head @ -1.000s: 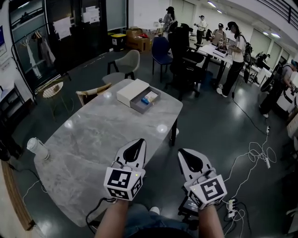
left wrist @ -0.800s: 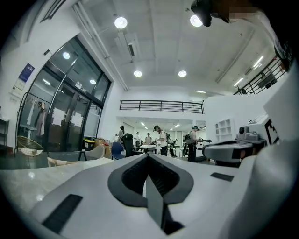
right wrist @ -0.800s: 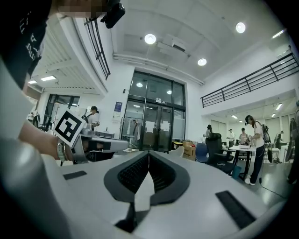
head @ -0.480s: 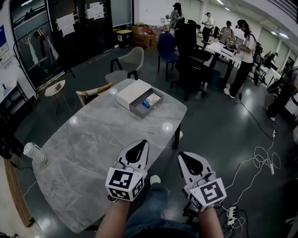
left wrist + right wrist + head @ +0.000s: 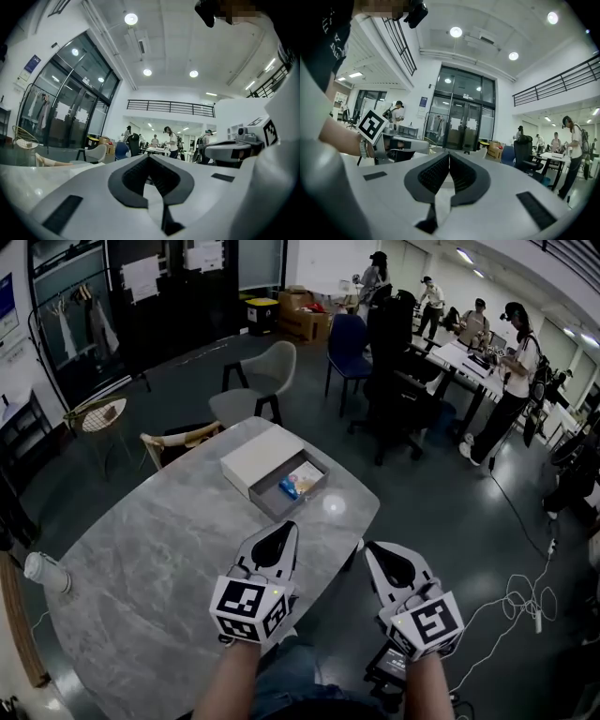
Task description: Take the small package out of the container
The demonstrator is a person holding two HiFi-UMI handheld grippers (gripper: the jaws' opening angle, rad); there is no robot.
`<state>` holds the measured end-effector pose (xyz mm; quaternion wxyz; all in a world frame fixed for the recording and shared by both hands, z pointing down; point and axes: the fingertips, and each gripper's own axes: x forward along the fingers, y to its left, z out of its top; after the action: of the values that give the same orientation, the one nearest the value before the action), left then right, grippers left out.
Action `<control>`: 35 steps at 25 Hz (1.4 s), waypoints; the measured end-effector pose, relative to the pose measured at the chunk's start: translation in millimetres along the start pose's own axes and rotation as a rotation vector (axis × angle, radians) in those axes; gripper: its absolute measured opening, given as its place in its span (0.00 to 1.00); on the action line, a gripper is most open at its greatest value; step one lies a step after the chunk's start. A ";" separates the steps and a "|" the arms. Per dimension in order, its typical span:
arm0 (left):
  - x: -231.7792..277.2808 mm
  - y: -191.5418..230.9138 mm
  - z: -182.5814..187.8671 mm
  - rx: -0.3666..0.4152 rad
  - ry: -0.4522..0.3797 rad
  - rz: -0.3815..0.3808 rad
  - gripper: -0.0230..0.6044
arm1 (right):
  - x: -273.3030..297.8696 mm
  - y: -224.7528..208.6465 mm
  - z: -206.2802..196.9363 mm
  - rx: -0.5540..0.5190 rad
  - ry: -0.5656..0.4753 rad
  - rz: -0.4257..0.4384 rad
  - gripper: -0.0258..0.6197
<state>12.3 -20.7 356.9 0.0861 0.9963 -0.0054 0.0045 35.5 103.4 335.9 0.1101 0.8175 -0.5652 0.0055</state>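
Observation:
A grey open container lies on the marble table, with its white lid lying beside it on the left. Inside are a small blue package and a pale packet. My left gripper is over the table's near edge, just short of the container, shut and empty. Off the table's right side, my right gripper is also shut and empty. In the left gripper view the left gripper has its jaws together, and in the right gripper view so does the right gripper.
A paper cup lies near the table's left edge. Two chairs stand beyond the far side. Several people work at desks at the back right. Cables trail on the floor to the right.
The table and container have come closer and shifted left in the head view. Both grippers have stayed shut and side by side, now just short of the container.

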 end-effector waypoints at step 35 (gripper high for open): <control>122.6 188.1 -46.6 -0.214 0.124 0.549 0.05 | 312.2 -114.2 -24.6 0.031 0.009 0.621 0.08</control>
<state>132.4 -199.2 436.2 0.1864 0.9406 -0.2699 0.0879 256.7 -141.7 381.8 0.0932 0.6074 -0.7873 0.0513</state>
